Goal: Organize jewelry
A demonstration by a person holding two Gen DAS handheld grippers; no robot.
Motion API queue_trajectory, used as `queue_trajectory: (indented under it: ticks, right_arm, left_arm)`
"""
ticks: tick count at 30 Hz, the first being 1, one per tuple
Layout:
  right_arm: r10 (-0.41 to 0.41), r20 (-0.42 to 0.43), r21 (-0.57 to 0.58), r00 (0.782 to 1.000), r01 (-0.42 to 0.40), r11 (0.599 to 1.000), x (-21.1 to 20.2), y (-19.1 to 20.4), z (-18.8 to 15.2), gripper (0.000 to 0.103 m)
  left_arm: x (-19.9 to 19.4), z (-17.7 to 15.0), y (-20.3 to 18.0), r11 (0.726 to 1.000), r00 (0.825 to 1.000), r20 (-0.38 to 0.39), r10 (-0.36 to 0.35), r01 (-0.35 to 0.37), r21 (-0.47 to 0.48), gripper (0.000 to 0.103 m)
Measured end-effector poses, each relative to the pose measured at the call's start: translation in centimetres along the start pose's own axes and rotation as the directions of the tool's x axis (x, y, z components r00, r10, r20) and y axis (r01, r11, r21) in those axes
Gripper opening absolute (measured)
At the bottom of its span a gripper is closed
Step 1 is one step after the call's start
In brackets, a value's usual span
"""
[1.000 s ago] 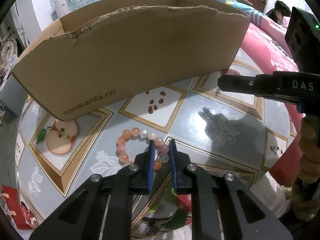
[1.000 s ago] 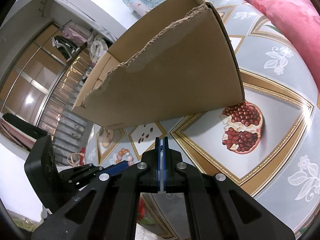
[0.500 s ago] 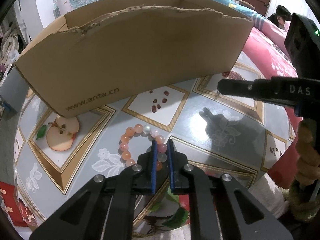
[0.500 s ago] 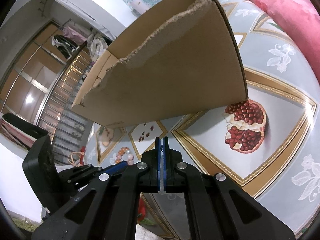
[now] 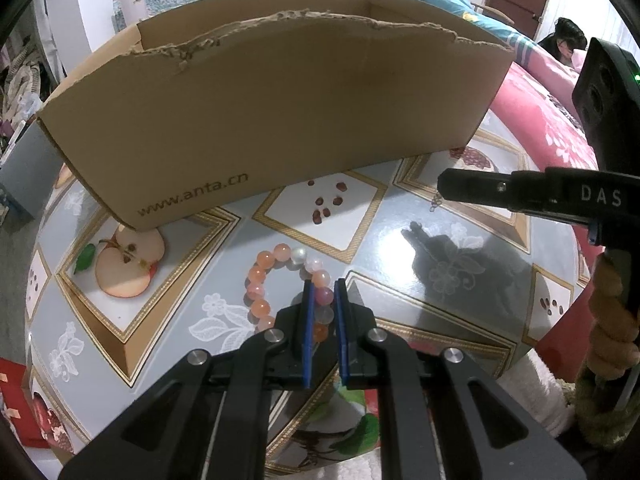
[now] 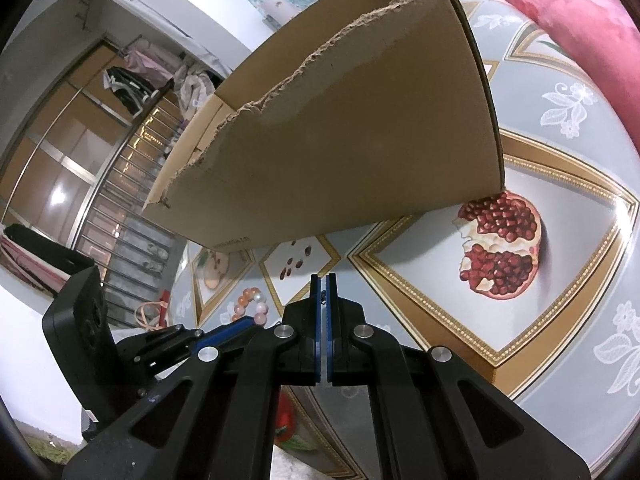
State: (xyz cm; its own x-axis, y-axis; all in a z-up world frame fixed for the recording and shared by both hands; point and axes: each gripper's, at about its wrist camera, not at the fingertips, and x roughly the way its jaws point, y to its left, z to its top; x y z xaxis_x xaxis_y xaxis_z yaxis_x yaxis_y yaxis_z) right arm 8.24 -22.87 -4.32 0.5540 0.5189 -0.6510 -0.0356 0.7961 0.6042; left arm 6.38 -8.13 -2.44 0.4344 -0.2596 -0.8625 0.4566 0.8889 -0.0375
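A bracelet of pink, orange and white beads (image 5: 276, 280) lies on the patterned table; it also shows in the right wrist view (image 6: 250, 304). My left gripper (image 5: 322, 312) is shut on its right side, with beads pinched between the blue pads. A brown cardboard box (image 5: 272, 120) with a torn rim stands behind it; in the right wrist view the box (image 6: 360, 128) fills the middle. My right gripper (image 6: 323, 300) is shut on a thin small chain (image 5: 435, 202) that dangles from its tip above the table, right of the bracelet.
The table top (image 5: 460, 264) has fruit pictures, with an apple (image 5: 128, 260) at left and a pomegranate (image 6: 500, 248) at the box's right corner. A pink bedspread (image 5: 540, 120) lies to the right. A red item (image 5: 16, 400) is beyond the table's left edge.
My left gripper has closed its pads tighter on the bracelet's beads. The box looks nearer and larger in both views. The right gripper stays shut.
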Motion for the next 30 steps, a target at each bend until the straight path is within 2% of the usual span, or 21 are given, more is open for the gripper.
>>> queue_trajectory:
  ticks: [30]
  right_arm:
    - [0.005, -0.002, -0.014, 1.000, -0.005, 1.000, -0.16, 0.07, 0.07, 0.000]
  left_arm:
    - [-0.29, -0.08, 0.50, 0.999, 1.000, 0.005, 0.026, -0.025, -0.030, 0.009]
